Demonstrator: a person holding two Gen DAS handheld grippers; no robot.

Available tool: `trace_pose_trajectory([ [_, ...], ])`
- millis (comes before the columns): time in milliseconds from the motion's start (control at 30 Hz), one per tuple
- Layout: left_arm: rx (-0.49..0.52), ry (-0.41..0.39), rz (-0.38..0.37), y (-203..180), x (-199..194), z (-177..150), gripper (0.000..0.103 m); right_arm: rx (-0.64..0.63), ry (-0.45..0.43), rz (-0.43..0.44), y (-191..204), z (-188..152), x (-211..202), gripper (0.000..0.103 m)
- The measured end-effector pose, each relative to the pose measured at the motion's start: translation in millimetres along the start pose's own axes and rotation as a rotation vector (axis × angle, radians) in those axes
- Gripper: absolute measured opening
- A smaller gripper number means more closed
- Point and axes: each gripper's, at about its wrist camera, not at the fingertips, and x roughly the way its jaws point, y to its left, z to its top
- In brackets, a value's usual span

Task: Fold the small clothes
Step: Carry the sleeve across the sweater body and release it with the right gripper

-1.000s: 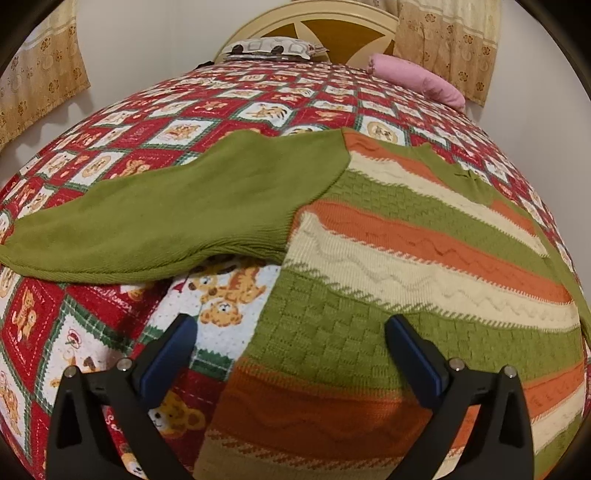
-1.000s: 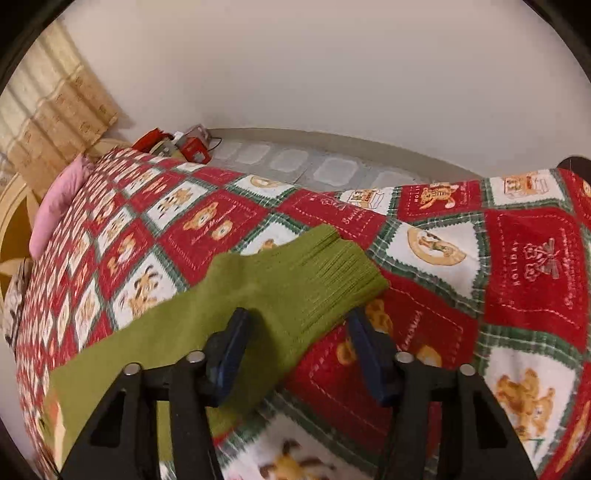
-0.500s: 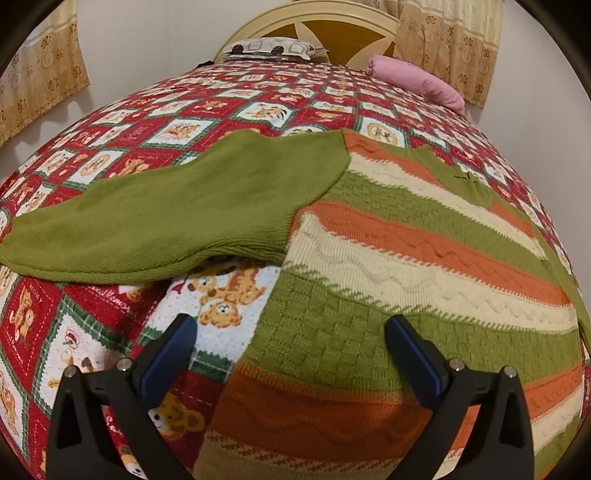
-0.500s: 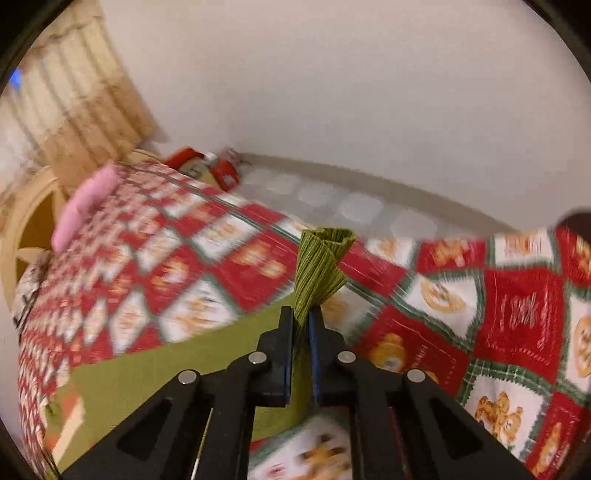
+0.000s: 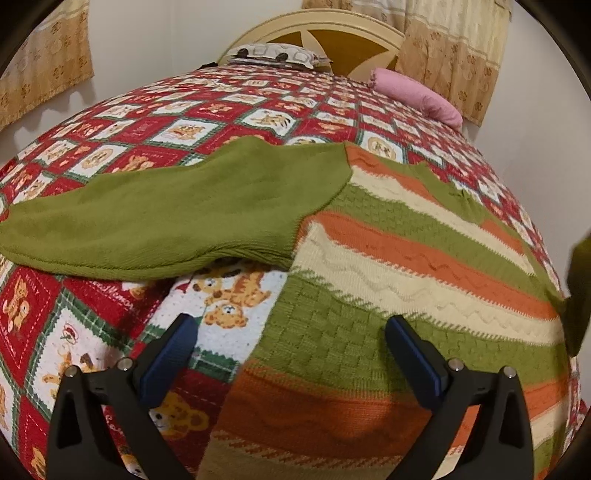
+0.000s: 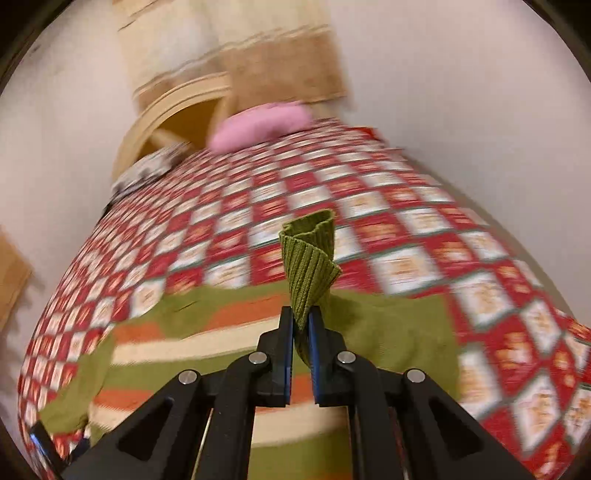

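The right gripper has its two fingers pressed together on the ribbed green cuff of a sweater sleeve; the jaws have just closed on it. The cuff stands up above the fingertips in a twisted fold, lifted off the bed. Below and behind it, blurred, lies the sweater, green with orange and cream stripes, spread flat on the quilt.

The left gripper has its fingers spread wide and pinches nothing. It hangs over the lower part of the sweater, one finger above the quilt beside the hem edge, the other above the green checked band. The plain green sleeve stretches out to the left across the quilt, lying flat. At the right edge of this view a dark green strip of cloth shows, raised.

Further off, a pink pillow lies near the wooden headboard, with curtains behind.
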Motion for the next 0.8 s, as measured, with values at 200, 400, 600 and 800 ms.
trace_pose_trajectory([
  [200, -0.141, -0.071, -0.01, 24.2, -10.8, -0.3, 0.103, -0.095, 0.102, 0.181, 111.3, -29.4, 56.6, 0.007],
  [400, -0.195, -0.096, -0.012, 32.4, -13.7, -1.1, 0.103, -0.167, 0.188, 0.27, 181.2, -68.2, 99.3, 0.007],
  [600, -0.201, -0.081, -0.015, 34.0, -9.1, 0.3, 0.103, -0.229, 0.292, 0.35, 216.6, -94.9, 131.1, 0.007],
  [800, -0.2, -0.068, -0.021, 33.6, -6.4, 0.2, 0.103, -0.168, 0.407, 0.602, 218.8, -99.6, 135.3, 0.023],
])
